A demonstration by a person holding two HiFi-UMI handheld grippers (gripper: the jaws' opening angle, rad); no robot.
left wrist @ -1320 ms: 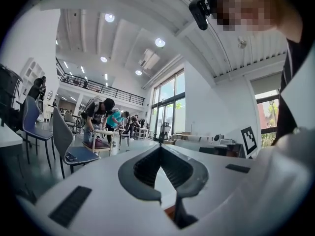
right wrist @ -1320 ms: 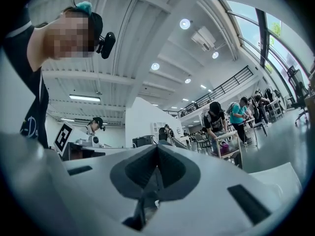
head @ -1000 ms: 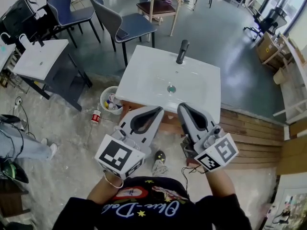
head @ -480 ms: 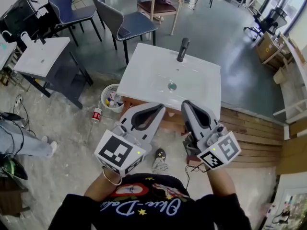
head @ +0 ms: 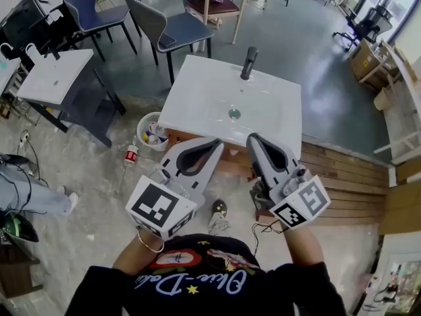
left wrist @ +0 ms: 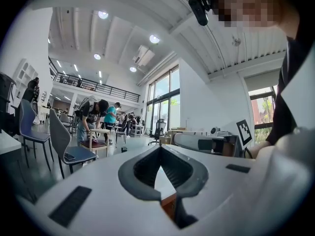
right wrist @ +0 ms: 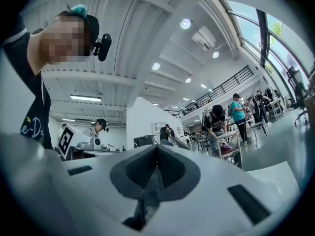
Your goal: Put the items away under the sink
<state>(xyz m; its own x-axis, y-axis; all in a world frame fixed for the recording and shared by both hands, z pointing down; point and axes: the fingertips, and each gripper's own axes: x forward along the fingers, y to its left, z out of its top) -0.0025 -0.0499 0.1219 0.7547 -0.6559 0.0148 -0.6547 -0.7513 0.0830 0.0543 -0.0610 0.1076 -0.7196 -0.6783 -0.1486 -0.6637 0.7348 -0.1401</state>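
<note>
A white sink point(head: 210, 101) with a black faucet point(head: 248, 62) stands on a wooden cabinet point(head: 231, 165), seen from above in the head view. Both grippers hover side by side in front of its near edge. My left gripper point(head: 218, 141) is shut with nothing between its jaws, and in the left gripper view point(left wrist: 160, 147) its tips meet over the sink top. My right gripper point(head: 252, 139) is also shut and empty, its tips point(right wrist: 157, 146) touching. On the floor to the left of the sink, a white basket point(head: 143, 126) holds several small items, and a red-and-white can point(head: 131, 157) lies beside it.
A white table point(head: 52, 78) on dark legs stands at the left. Blue-grey chairs point(head: 174, 35) and a wooden chair point(head: 220, 5) are behind the sink. A wooden plank platform point(head: 342, 183) runs to the right. Other people work in the background.
</note>
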